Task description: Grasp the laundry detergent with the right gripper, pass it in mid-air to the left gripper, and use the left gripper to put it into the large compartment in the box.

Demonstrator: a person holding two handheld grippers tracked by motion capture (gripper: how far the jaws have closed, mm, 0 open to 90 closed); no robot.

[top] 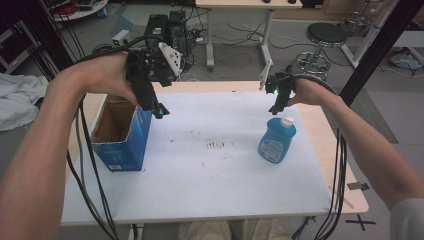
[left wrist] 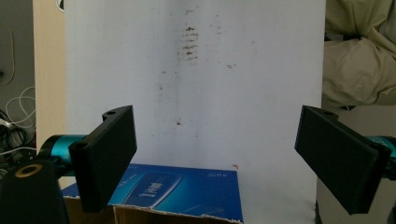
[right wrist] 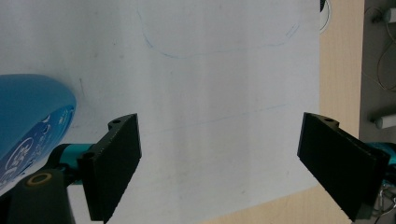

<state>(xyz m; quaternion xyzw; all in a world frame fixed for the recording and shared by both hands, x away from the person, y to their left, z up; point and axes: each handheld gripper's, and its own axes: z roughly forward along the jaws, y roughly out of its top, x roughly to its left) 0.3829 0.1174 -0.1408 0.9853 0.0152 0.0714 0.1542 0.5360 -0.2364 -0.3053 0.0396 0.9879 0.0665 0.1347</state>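
Bottle (top: pixel 276 141) stands just below the right gripper (top: pixel 278 106); left gripper (top: pixel 159 111) over box (top: pixel 120 137); both spread wide.

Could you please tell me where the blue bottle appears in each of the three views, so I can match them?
High view: blue bottle stands right of centre, below the right gripper.
Left gripper view: not in it.
Right gripper view: the bottle sits at the left edge.
Shared landmark: the white sheet.
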